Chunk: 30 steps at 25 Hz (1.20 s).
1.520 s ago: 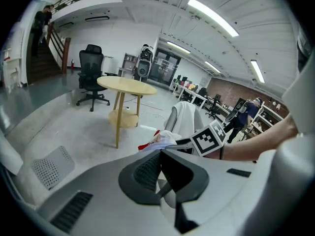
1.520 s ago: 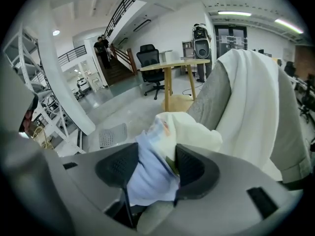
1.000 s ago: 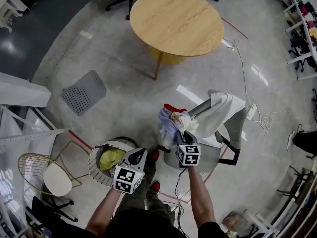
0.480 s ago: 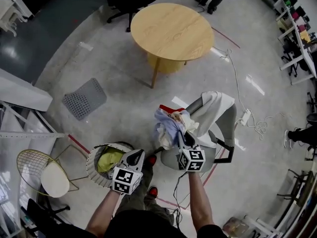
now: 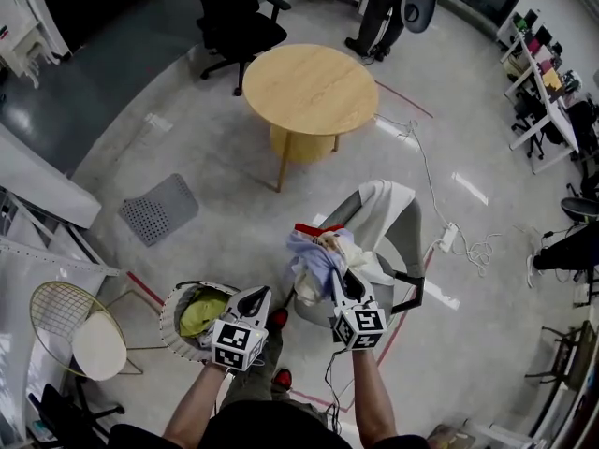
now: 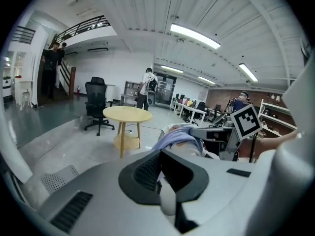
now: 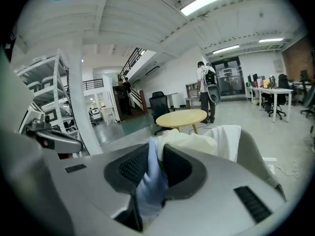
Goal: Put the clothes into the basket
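The left forearm [image 5: 200,397] and the right forearm [image 5: 367,393] are stretched forward from the body, side by side and apart. The left tongs [image 5: 256,296] are held with the jaws together, and nothing is gripped between them. The right tongs [image 5: 338,280] are held a little further forward, and their jaws are pressed on a fold of light-blue cloth [image 7: 150,181].

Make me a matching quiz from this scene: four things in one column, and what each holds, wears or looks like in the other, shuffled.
1 right gripper
2 basket
3 round table
4 grey chair

A draped with white cloth
B light wood
C shut on pale blue garment
D holds yellow-green garment

Pairs: 1-C, 2-D, 3-B, 4-A
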Each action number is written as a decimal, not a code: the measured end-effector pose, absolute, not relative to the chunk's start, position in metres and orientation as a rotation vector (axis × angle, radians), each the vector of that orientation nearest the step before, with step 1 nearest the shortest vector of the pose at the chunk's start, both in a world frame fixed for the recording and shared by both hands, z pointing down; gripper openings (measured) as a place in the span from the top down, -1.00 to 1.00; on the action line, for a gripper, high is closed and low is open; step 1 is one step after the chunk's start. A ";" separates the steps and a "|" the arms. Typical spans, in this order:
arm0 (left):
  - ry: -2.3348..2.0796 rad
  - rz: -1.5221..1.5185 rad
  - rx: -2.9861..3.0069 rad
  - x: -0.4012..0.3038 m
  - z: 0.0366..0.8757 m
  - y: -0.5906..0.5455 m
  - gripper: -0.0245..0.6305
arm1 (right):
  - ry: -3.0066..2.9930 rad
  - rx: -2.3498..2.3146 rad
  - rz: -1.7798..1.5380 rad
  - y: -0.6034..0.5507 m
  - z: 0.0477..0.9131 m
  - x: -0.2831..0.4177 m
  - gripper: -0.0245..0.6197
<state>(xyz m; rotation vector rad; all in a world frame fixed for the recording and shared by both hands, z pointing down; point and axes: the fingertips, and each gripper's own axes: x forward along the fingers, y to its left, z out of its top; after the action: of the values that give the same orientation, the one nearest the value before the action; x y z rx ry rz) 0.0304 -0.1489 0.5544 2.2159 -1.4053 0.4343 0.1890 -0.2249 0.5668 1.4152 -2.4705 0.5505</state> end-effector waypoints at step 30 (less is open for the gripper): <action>-1.683 0.268 2.274 0.038 0.460 0.051 0.91 | -2.770 1.202 0.344 0.013 0.440 0.171 0.59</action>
<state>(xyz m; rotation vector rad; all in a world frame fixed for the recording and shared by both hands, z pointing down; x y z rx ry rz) 0.0376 0.0508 0.4602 2.2740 -1.6832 0.2675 0.1711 0.0133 0.4397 1.2024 -2.7705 0.3443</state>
